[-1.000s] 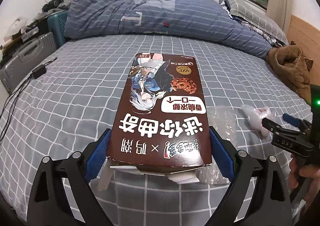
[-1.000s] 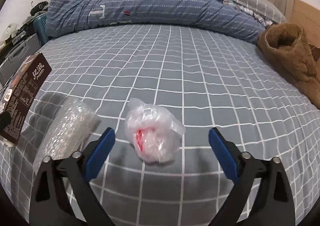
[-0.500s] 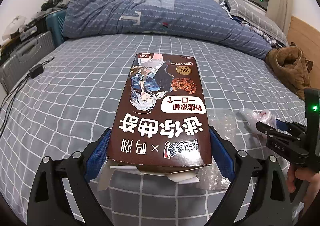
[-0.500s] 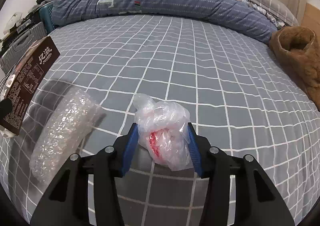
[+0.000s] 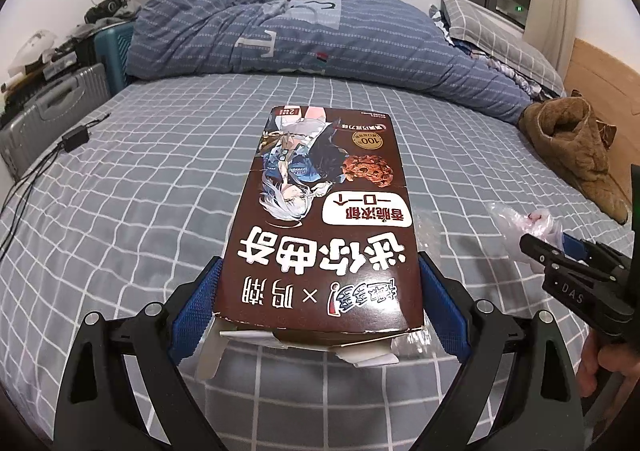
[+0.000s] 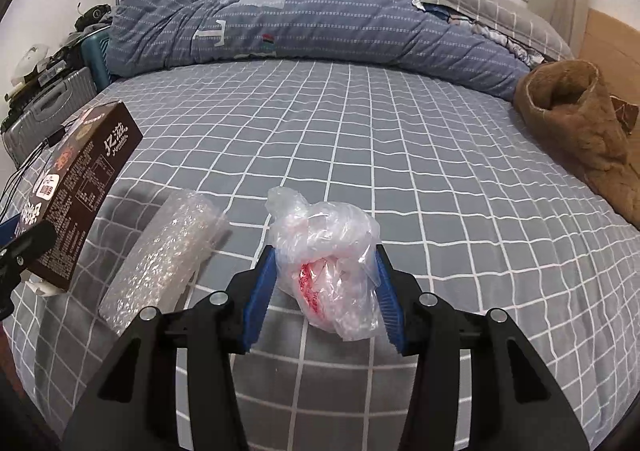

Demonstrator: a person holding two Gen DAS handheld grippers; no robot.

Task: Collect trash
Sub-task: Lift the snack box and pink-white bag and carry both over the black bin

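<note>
My left gripper (image 5: 318, 297) is shut on a brown cookie box (image 5: 324, 219) and holds it flat above the bed; the box's torn end faces me. The box also shows at the left of the right wrist view (image 6: 76, 191). My right gripper (image 6: 326, 287) is shut on a crumpled clear plastic bag (image 6: 330, 263) with red print, lifted just off the sheet. The bag and right gripper also show at the right of the left wrist view (image 5: 528, 223). A roll of bubble wrap (image 6: 164, 259) lies on the bed between the box and the bag.
The bed has a grey checked sheet (image 6: 400, 155). A blue striped duvet (image 6: 320, 23) is piled at the back, a brown coat (image 6: 576, 131) lies at the right. A charger with cables (image 5: 74, 139) lies at the left edge, by a grey suitcase (image 5: 48, 111).
My right gripper closed from wide open onto the plastic bag and raised it slightly. My left gripper keeps holding the box, hardly moved.
</note>
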